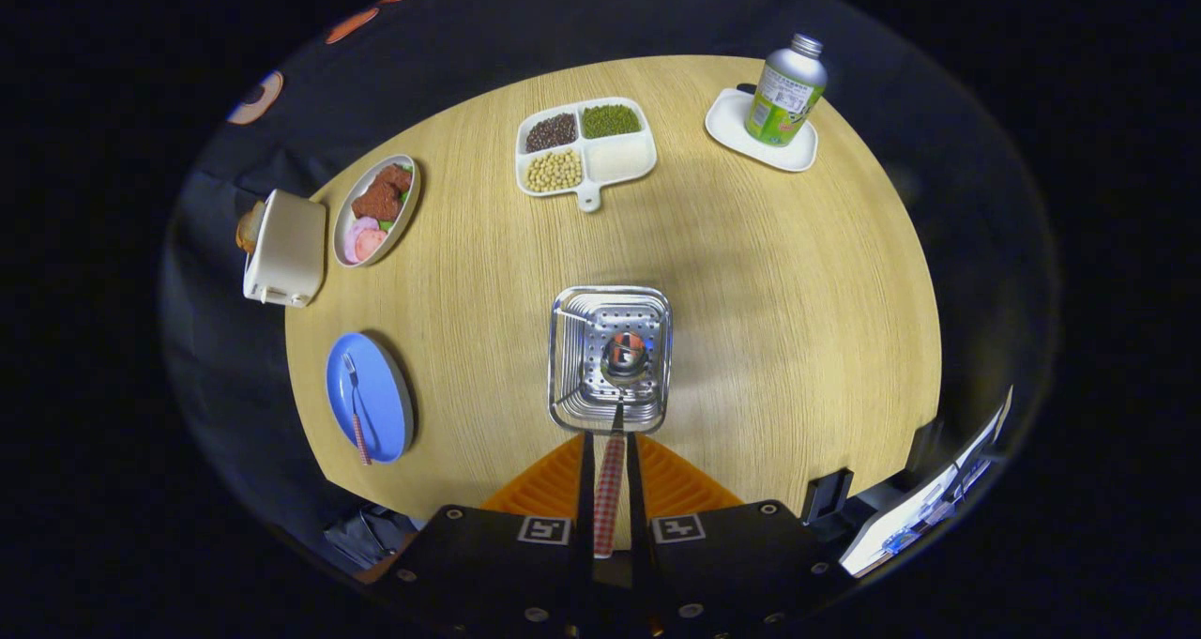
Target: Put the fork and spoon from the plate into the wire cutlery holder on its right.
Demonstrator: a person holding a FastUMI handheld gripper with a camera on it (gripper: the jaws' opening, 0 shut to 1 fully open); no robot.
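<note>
Spoon (615, 404) pinched in tongs (609, 447), bowl inside wire cutlery holder (563, 357), clear of its rim.

I work in a recording booth set like a dining place: black cloth wall (281, 160) behind a wooden counter (798, 273) with food dishes (585, 146).

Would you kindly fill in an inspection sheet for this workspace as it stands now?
Surface: round wooden table.
Job's things: spoon held, bowl over the wire cutlery holder; fork lies on the blue plate.
Clutter: toaster, oval dish of food, divided tray of beans, bottle on a white tray.
Gripper: gripper shut on the spoon's checked handle.
Cables: nothing seen.
Surroundings: black cloth wall.
</note>
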